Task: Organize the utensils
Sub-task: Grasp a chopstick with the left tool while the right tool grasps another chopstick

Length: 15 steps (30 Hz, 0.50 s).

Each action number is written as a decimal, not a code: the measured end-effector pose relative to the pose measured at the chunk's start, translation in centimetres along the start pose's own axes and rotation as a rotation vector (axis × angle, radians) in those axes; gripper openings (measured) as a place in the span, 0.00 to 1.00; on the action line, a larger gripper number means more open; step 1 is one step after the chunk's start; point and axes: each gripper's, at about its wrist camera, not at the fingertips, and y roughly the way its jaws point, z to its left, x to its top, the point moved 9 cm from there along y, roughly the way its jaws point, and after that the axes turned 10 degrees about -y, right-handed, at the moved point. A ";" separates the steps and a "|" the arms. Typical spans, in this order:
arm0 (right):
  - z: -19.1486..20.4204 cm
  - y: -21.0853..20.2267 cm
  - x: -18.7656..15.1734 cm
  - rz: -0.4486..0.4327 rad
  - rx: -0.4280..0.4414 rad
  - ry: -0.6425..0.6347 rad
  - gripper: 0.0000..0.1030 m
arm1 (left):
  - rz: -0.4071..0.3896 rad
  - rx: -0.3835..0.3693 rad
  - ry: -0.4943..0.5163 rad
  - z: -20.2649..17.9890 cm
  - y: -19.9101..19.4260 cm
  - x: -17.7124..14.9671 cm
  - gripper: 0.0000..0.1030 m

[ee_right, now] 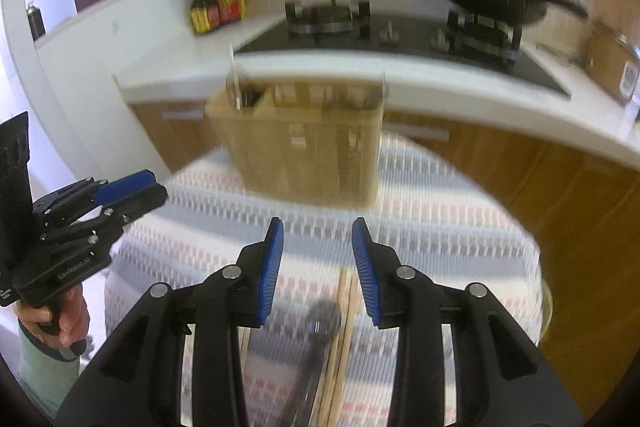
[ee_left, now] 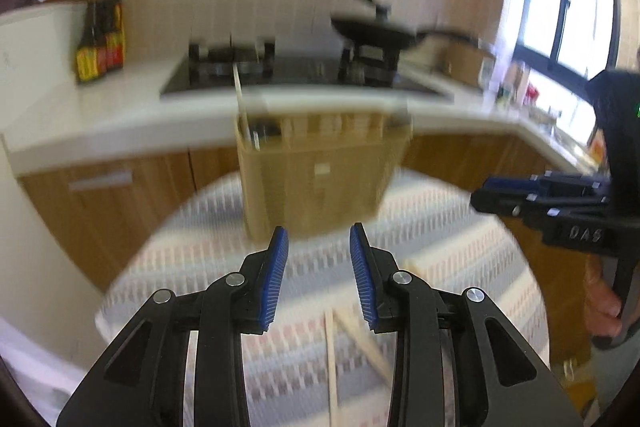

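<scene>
I am looking across a small round surface [ee_right: 460, 227] covered with a striped cloth, and both views are smearing with blur, which is my first worry: if I am reaching while things look this soft, I am likely to misjudge where the utensils lie and close on cloth instead.

The wooden chopsticks [ee_right: 342, 327] are lying flat on the cloth just below my right gripper [ee_right: 318, 239], with a dark-handled utensil [ee_right: 316, 339] lying right beside them. They are so close together that a pinch could catch both, or roll one chopstick away from the other. In the left view I am seeing chopsticks [ee_left: 332, 359] splayed at an angle under my left gripper [ee_left: 319, 245], so a single grab there may take only one.

The tan utensil holder [ee_right: 304, 147] is standing at the far side of the surface, near its edge, with one chopstick [ee_left: 239, 95] already upright in its left compartment. A hard nudge while dropping things in could push it toward that edge, I judge.

Both of my grippers are spread wide, with the blue pads well apart. Neither is holding or touching anything; they are hovering above the cloth.
</scene>
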 end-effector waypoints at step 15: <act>-1.6 4.8 -11.6 0.267 0.036 0.112 0.21 | 0.312 0.085 -0.007 1.9 4.6 -11.8 0.28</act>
